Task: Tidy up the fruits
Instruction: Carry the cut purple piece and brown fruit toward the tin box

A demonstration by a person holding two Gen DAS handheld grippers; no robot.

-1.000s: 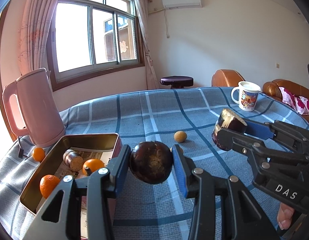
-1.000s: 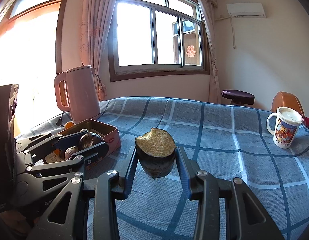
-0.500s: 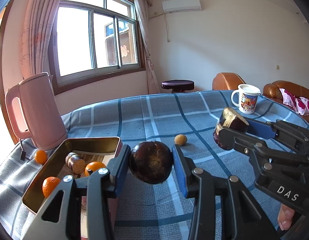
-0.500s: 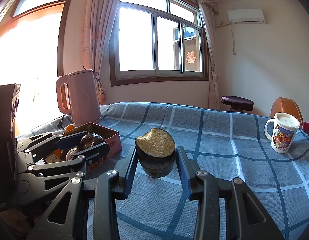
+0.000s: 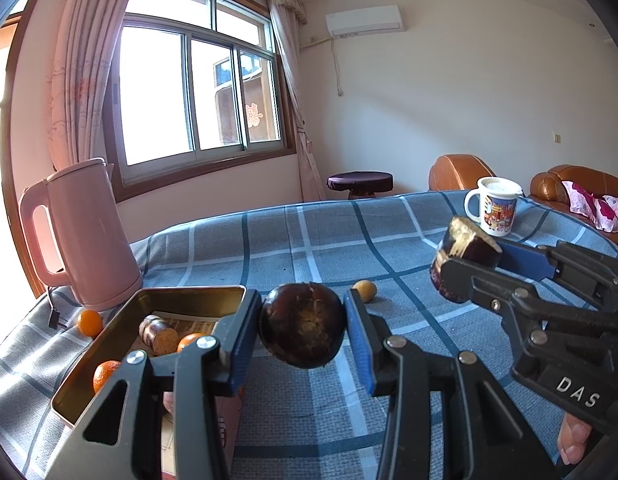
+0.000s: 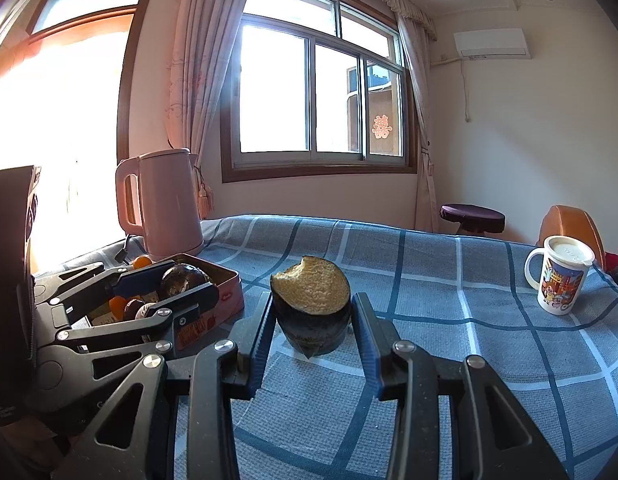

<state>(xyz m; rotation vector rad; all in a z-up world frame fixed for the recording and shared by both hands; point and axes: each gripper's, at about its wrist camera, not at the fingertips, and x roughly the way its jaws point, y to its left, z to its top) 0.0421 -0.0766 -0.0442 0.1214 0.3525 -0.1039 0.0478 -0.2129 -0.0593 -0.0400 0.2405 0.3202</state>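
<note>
My left gripper (image 5: 303, 330) is shut on a dark round eggplant piece (image 5: 303, 325), held above the table just right of the open metal tin (image 5: 121, 320). My right gripper (image 6: 312, 320) is shut on a cut eggplant piece (image 6: 311, 304) with its pale cut face up; it also shows in the left wrist view (image 5: 463, 258). The tin holds two oranges (image 5: 105, 372) and a cut brown piece (image 5: 159, 330). A loose orange (image 5: 89, 322) lies left of the tin. A small yellow-brown fruit (image 5: 366, 290) lies on the cloth beyond the left gripper.
A pink kettle (image 5: 79, 232) stands behind the tin at the table's left edge, with its cord beside it. A printed mug (image 6: 559, 276) stands at the far right. The table has a blue plaid cloth (image 6: 449, 280). Brown sofas lie beyond.
Both grippers have lifted and tilted upward a little with their eggplant pieces still held. The tin and the loose fruits have not moved.
</note>
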